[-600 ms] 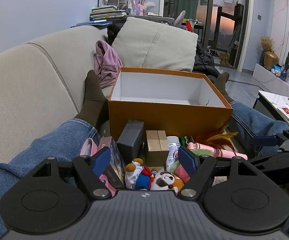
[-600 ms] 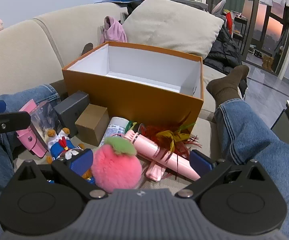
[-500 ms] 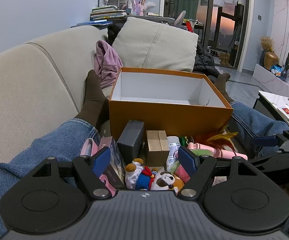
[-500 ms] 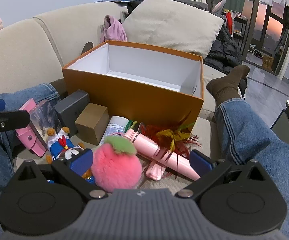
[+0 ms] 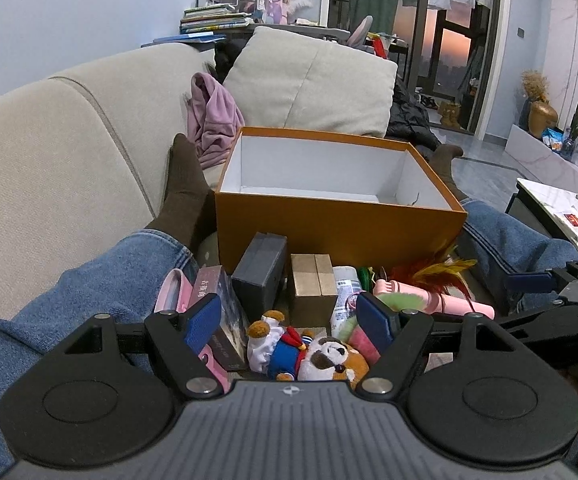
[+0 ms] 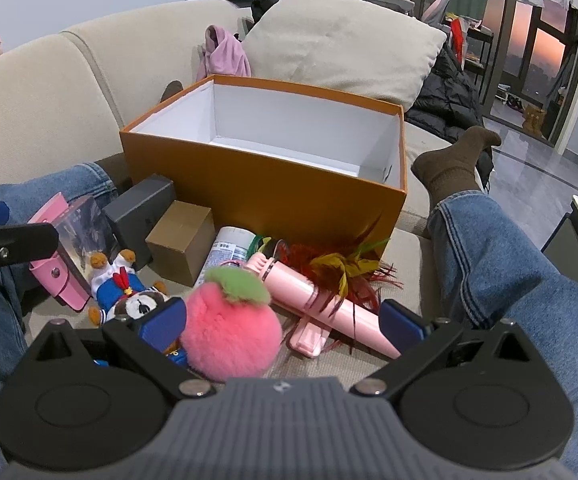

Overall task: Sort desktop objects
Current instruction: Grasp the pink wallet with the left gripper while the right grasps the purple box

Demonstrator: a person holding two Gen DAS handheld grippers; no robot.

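With both the left gripper (image 5: 289,320) and right gripper (image 6: 283,320) spread and nothing grasped, sorting is judged unstarted: the near pink plush (image 6: 231,326) must be clamped, then carried to the far orange box (image 6: 265,188).

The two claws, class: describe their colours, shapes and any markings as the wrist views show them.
The left claw and the right claw look alike: black angular finger arms tipped with blue pads, silver pivot screws, round black discs either side, and a ribbed grey body with a small white emblem at its centre. No cables or sleeves show.
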